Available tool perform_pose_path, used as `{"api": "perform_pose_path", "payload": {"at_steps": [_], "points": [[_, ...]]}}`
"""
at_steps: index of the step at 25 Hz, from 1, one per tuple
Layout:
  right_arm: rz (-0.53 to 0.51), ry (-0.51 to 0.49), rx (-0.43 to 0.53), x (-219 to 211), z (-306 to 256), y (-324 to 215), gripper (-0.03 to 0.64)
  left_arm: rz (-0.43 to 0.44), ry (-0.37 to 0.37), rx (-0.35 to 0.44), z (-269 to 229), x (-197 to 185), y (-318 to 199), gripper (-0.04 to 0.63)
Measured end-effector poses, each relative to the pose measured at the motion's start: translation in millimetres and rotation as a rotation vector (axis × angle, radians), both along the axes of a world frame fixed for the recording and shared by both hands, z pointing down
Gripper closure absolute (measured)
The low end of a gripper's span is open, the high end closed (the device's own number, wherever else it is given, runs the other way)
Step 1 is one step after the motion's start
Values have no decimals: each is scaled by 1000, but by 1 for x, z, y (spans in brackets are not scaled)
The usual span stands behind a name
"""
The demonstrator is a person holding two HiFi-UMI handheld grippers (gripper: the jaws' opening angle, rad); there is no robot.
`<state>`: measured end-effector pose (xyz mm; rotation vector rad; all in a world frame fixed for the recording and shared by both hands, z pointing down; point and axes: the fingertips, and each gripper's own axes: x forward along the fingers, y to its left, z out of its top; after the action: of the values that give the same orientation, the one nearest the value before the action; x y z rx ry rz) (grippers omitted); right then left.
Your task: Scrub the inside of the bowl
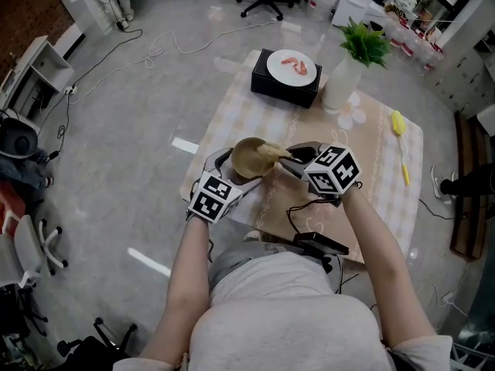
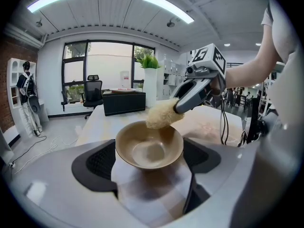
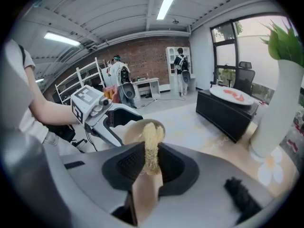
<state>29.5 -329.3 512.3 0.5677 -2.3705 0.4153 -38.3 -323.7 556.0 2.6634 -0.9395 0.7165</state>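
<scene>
My left gripper [image 2: 150, 161]: jaws pinch the bowl [image 2: 149, 148] from both sides, its mouth facing up.
My right gripper [image 3: 151, 164]: jaws are pressed on a pale fibrous scrub pad [image 3: 151, 141], which sticks out past the tips towards the bowl.
Bowl: tan and round, held over the near left corner of the table [image 1: 371, 130]. I cannot tell whether it rests on the checked cloth.
Scrub pad: its free end lies on the bowl's rim on my right-hand side, dipping just inside.
Yellow brush [image 1: 400, 130]: lies along the right edge of the table, well apart from both grippers.
White vase [image 1: 340, 85]: stands upright towards the far edge and holds a green plant [image 1: 365, 43].
Black box [image 1: 285, 82]: sits at the far left corner, just beside the vase, with a white plate [image 1: 291, 66] on top.
</scene>
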Motion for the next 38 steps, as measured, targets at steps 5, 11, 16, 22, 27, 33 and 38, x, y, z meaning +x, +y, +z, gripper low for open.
{"api": "perform_pose_path", "payload": {"at_steps": [5,11,16,22,27,33,38], "points": [[-105,9,1,-4,1,18,531,0,-3,-5,1,0,-2,137],[-197,-29,-15,-13,1,30,531,0,-10,-14,2,0,-1,137],[-321,4,29,-26,1,36,532,3,-14,-14,1,0,-1,138],[-464,64,103,-37,-1,37,532,6,-23,-20,1,0,0,138],[-510,36,102,-54,-1,38,532,10,-20,-21,2,0,0,137],[-484,55,105,-68,5,27,532,15,-17,-22,2,1,0,137],[-408,106,135,-72,7,7,532,15,-12,-17,0,0,1,138]]}}
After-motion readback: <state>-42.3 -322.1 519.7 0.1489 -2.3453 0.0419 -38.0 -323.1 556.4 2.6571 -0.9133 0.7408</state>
